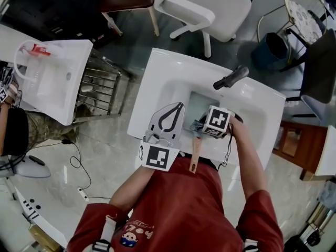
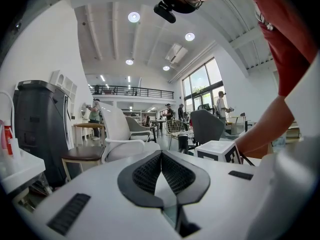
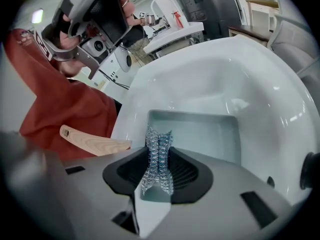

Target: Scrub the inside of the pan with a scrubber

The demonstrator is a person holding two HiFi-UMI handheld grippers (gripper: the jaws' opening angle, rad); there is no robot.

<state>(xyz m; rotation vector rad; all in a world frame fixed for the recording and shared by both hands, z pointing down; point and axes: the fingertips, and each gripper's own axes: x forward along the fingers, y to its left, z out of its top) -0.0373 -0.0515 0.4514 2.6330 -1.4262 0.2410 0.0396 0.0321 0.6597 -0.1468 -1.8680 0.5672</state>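
A square pale grey pan (image 1: 198, 105) lies in the basin of the white sink (image 1: 173, 67), and its wooden handle (image 1: 195, 152) sticks out over the near rim. My right gripper (image 1: 199, 125) hangs over the pan's near side, shut on a steel-wool scrubber (image 1: 197, 125). In the right gripper view the scrubber (image 3: 157, 156) is pinched between the jaws above the pan (image 3: 200, 129), with the handle (image 3: 92, 143) at left. My left gripper (image 1: 180, 106) is over the sink's left part, shut with nothing in it. In its own view the left gripper (image 2: 161, 160) points out into the room.
A black faucet (image 1: 231, 77) stands on the sink's far rim. A white chair (image 1: 210, 4) is beyond the sink and a dark bin (image 1: 270, 49) at the far right. A second white basin (image 1: 52, 77) and a metal rack (image 1: 100, 85) stand at left.
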